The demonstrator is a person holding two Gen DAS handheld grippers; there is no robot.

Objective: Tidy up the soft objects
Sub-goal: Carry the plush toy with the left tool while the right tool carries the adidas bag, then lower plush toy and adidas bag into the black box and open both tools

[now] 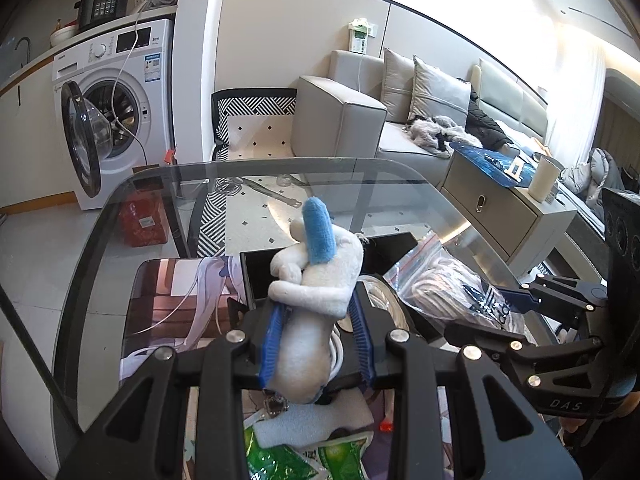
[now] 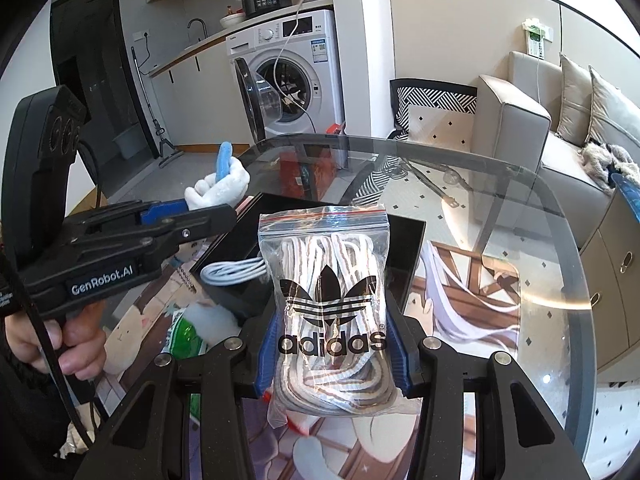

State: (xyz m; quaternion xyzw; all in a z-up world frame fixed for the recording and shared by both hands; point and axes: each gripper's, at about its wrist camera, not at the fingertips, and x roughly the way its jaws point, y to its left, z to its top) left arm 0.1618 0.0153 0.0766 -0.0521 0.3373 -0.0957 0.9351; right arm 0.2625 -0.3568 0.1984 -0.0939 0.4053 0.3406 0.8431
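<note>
My left gripper (image 1: 318, 308) is shut on a white plush toy (image 1: 316, 280) with a blue ear, held above a black tray (image 1: 260, 268). It also shows in the right wrist view (image 2: 218, 188), at the left. My right gripper (image 2: 332, 344) is shut on a clear zip bag of white laces (image 2: 328, 304) with an Adidas logo, held above the same black tray (image 2: 404, 248). The bag also shows in the left wrist view (image 1: 448, 292), with the right gripper (image 1: 520, 300) at its right side. A coiled white cable (image 2: 232, 270) lies in the tray.
The tray sits on a printed mat (image 2: 472, 280) on a round glass table (image 2: 540, 208). A green packet (image 1: 280, 458) and white foam (image 1: 316, 420) lie near the front edge. A washing machine (image 1: 116, 100), sofa (image 1: 360, 112) and grey cabinet (image 1: 500, 208) stand beyond the table.
</note>
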